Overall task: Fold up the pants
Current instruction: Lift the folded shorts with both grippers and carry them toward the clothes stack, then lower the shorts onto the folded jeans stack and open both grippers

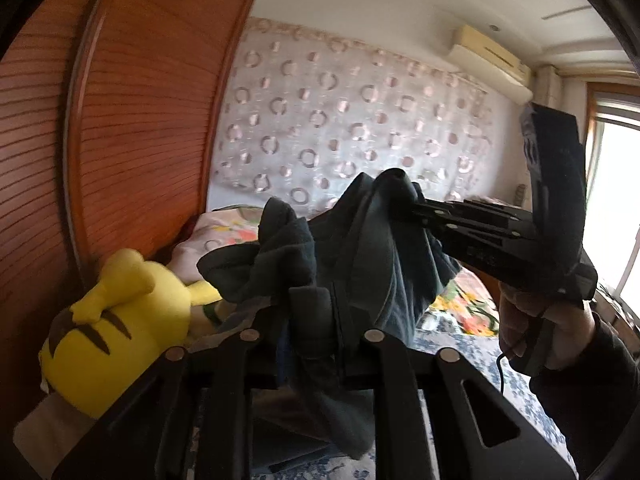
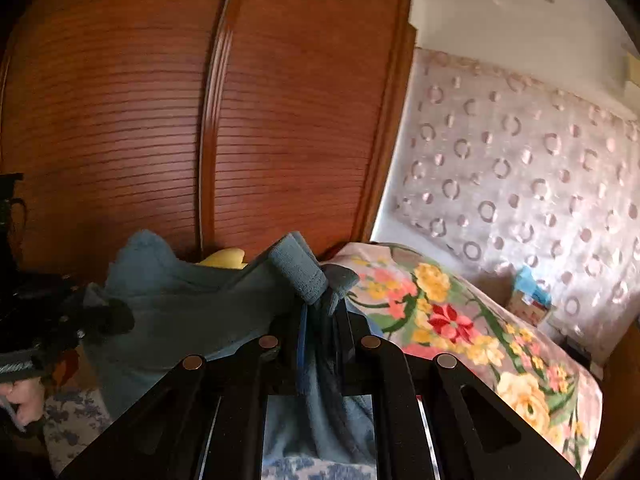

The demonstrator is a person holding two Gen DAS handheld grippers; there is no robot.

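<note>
Left wrist view showed the pants (image 1: 352, 248), dark blue-grey and bunched, lifted clear above the bed (image 1: 452, 344) between both tools; the left gripper (image 1: 320, 304) had its jaws closed on a wad of the fabric, and the right gripper (image 1: 404, 196), reaching in from the right side with a hand (image 1: 532, 320) on its grip, was clamped on another fold higher up; the right wrist view bore this out, its own jaws pinched together on a thick hem or waistband that stuck up past the tips; which edge of the garment each tool held could not be told, the cloth being too crumpled; the step in hand looked like the opening one, raising the garment and drawing it out before any fold was made, so the task was judged barely begun; the next move would call for pulling the two grips apart to stretch the cloth flat, then lowering it onto a bare part of the bed without letting either pinch slip; a yellow plush toy (image 1: 116, 320) lay at the bed's left edge against the wooden wardrobe (image 1: 132, 128), and a floral quilt (image 2: 472, 328) was heaped toward the head of the bed beneath the patterned headboard (image 1: 340, 120); both narrowed the room for laying the pants down.
</note>
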